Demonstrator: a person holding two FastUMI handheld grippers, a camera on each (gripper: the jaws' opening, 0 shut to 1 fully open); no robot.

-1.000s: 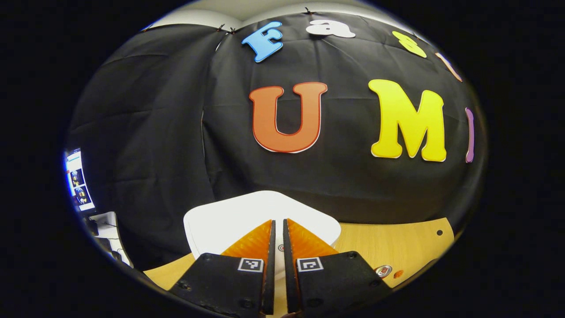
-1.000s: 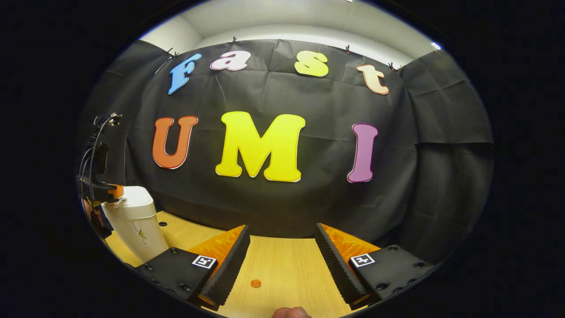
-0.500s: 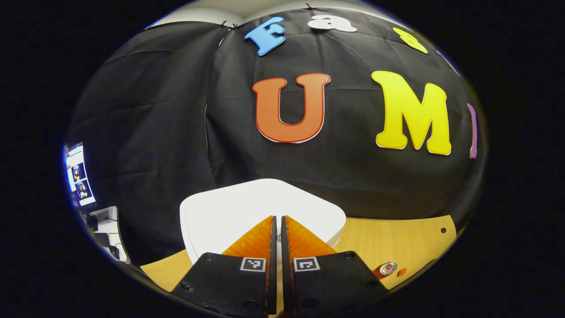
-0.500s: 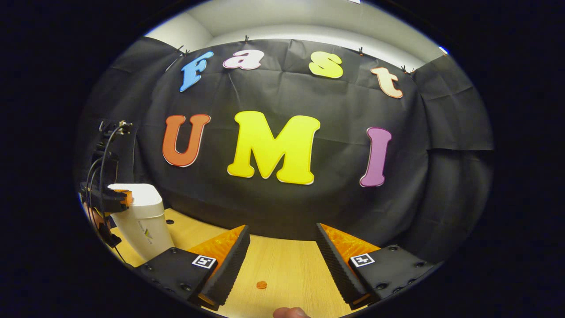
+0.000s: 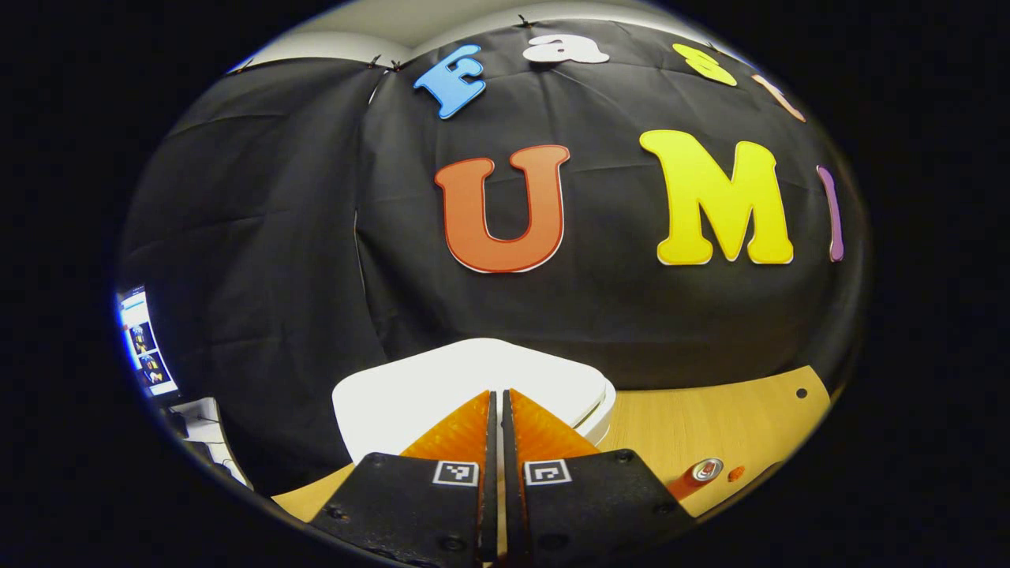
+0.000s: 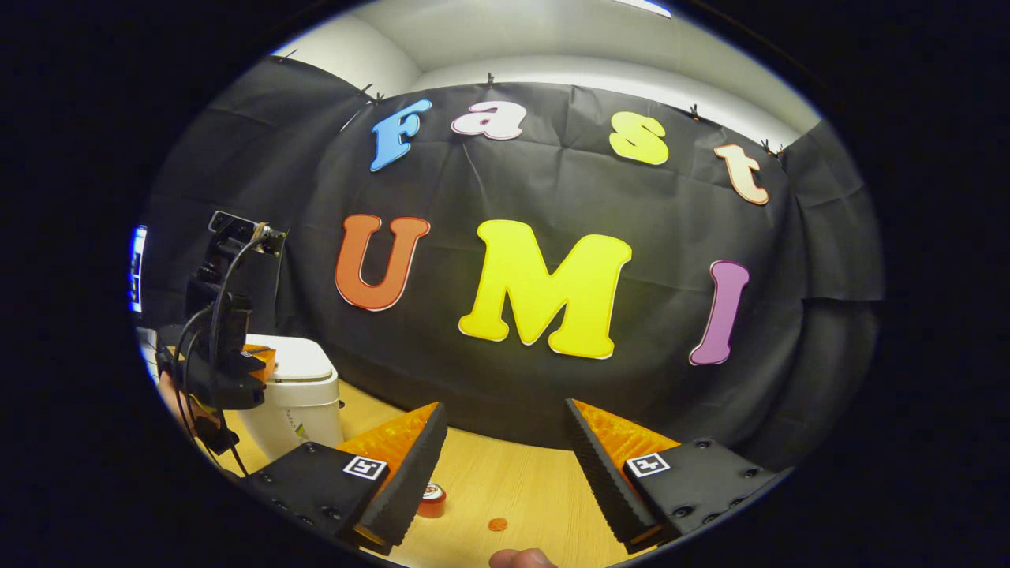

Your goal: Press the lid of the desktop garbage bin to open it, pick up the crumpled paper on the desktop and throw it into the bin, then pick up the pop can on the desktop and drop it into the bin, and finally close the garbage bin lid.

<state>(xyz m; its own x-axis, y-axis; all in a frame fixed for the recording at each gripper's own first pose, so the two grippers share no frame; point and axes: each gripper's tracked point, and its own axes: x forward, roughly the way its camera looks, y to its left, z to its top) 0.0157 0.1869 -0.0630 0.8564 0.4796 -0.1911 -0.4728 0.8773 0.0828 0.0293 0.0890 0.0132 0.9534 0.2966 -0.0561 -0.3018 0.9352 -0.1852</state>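
Bin (image 6: 304, 394): 1; pop can (image 6: 432, 499): 1

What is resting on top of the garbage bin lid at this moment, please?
The left gripper, fingers together, sits over the white lid; whether the tips touch it is hidden. The bin's inside is covered.

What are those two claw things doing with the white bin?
A person holds a claw in each hand. The left claw, pinched shut with nothing in it, sits over the front of the white bin's lid, at or just above it, as if pressing it. The lid looks only slightly raised. The right claw is open and empty, above the wooden table. A pop can stands on the table near its left finger. No paper has been picked up.
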